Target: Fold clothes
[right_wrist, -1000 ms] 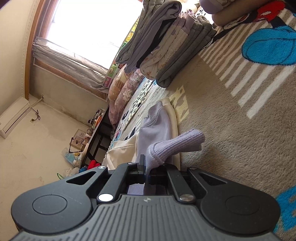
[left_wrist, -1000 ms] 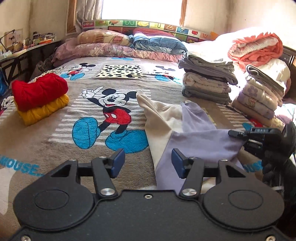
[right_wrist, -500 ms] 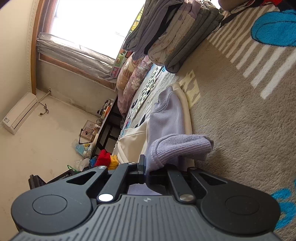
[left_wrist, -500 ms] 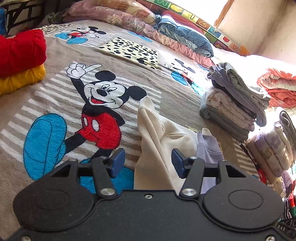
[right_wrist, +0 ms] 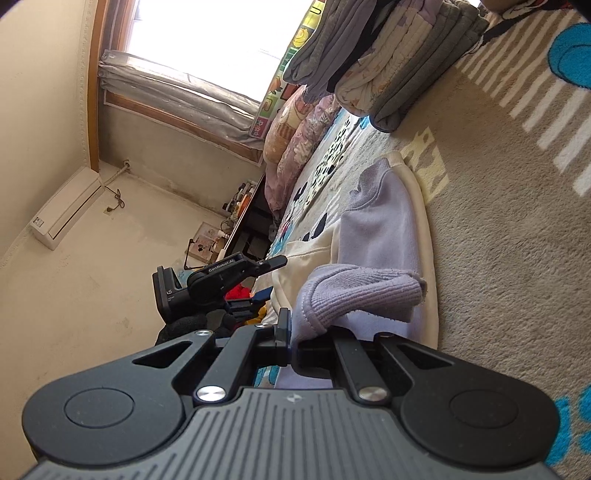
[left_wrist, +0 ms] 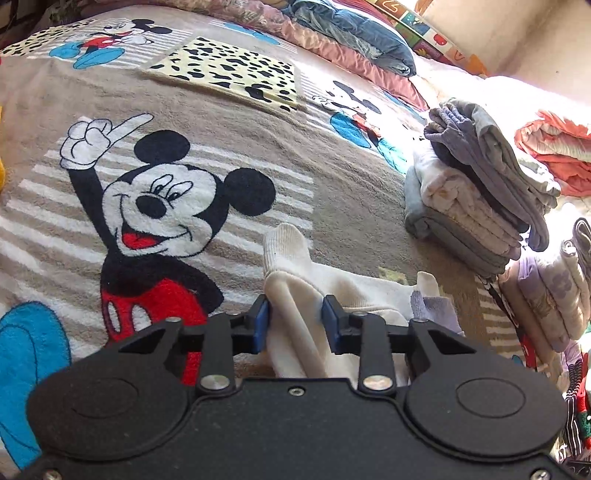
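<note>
A cream and lilac garment (right_wrist: 380,221) lies flat on the Mickey Mouse blanket (left_wrist: 332,177). My left gripper (left_wrist: 295,325) has its blue pads closed in on the garment's cream ribbed cuff (left_wrist: 284,251), which pokes out past the fingertips. A lilac edge (left_wrist: 432,306) shows just to the right of it. My right gripper (right_wrist: 291,339) is shut on the lilac ribbed cuff (right_wrist: 369,291), which folds over to the right above the garment's body. In the right wrist view the left gripper (right_wrist: 229,280) shows at the garment's far side, held by a dark-gloved hand (right_wrist: 192,325).
A stack of folded grey and pale clothes (left_wrist: 480,192) stands to the right of the garment, also in the right wrist view (right_wrist: 388,62). A second stack (left_wrist: 554,295) and an orange blanket (left_wrist: 554,147) lie further right. Pillows (left_wrist: 351,33) line the headboard.
My left gripper dropped low to the cream cuff and its fingers narrowed around it. The right gripper kept hold of the lilac cuff and shifted a little.
</note>
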